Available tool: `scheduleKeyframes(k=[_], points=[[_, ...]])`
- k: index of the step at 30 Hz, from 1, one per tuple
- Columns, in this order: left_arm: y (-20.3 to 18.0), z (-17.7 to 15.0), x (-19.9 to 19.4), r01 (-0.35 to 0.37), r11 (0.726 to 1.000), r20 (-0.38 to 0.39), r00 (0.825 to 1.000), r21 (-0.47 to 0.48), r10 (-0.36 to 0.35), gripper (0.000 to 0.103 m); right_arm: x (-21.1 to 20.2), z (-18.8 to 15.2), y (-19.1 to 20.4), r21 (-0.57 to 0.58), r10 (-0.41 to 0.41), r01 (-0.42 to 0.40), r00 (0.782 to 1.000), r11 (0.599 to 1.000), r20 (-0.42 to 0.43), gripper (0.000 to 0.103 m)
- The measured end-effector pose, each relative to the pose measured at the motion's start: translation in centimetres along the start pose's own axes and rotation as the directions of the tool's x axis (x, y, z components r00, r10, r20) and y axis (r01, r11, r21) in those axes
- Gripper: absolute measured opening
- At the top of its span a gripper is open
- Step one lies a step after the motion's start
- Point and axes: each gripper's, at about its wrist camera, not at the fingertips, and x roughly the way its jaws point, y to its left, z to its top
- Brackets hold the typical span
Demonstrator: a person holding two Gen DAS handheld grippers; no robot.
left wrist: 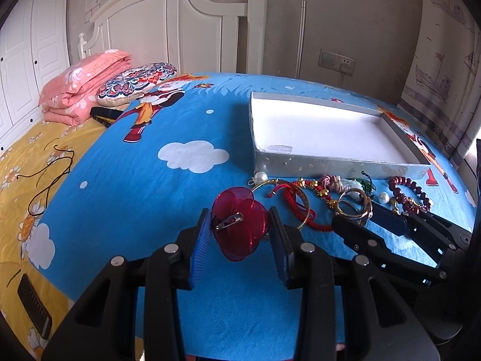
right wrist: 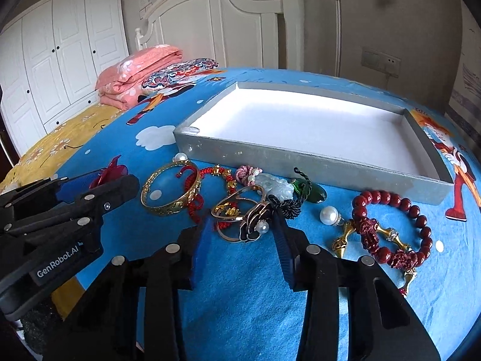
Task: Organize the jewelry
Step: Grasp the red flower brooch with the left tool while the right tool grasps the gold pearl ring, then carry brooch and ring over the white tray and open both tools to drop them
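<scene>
Red flower brooch (left wrist: 240,224) between the left tool's (left wrist: 239,234) blue pads (left wrist: 200,246).

I count one shallow grey cardboard tray (right wrist: 300,158), two loose white pearls (right wrist: 328,215), one wide gold bangle (right wrist: 170,192), one dark red bead bracelet (right wrist: 393,228), one translucent red flower brooch (left wrist: 240,225), and two hand-held grippers.

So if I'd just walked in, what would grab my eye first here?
Probably the translucent red flower brooch, pin side showing, held between the blue fingers of the left gripper above the blue cartoon bedsheet. Next, the jumble of jewelry along the near wall of the empty silver tray: a gold bangle, a dark red bead bracelet and loose pearls. The right gripper brackets a black flower ring.
</scene>
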Motion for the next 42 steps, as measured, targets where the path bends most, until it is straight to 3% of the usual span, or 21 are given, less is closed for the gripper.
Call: scheduleKeyframes(k=[7, 22, 35, 42], points=[[-2.1, -0.5, -0.5, 0.032, 0.999, -0.005, 0.999, 0.018, -0.032, 0.037, -2.2, -0.5, -0.9, 0.007, 0.010, -0.010, 0.999, 1.000, 0.032, 0.039], [-7.0, 0.0, -0.7, 0.029, 0.996, 0.017, 0.999, 0.079, -0.031, 0.037, -5.9, -1.2, -7.4, 0.121, -0.133, 0.122, 0.987, 0.985, 0.087, 0.040], [-9.3, 5.2, 1.2, 0.024, 0.995, 0.064, 0.997, 0.100, -0.030, 0.038, -5.4, 2.6, -10.0, 0.118, -0.152, 0.137, 0.980, 0.983, 0.130, 0.040], [-9.5, 9.4, 5.2, 0.021, 0.995, 0.020, 1.000, 0.095, -0.023, 0.038, -2.9, 6.1, -11.8, 0.110, -0.157, 0.145, 0.981, 0.983, 0.110, 0.040]])
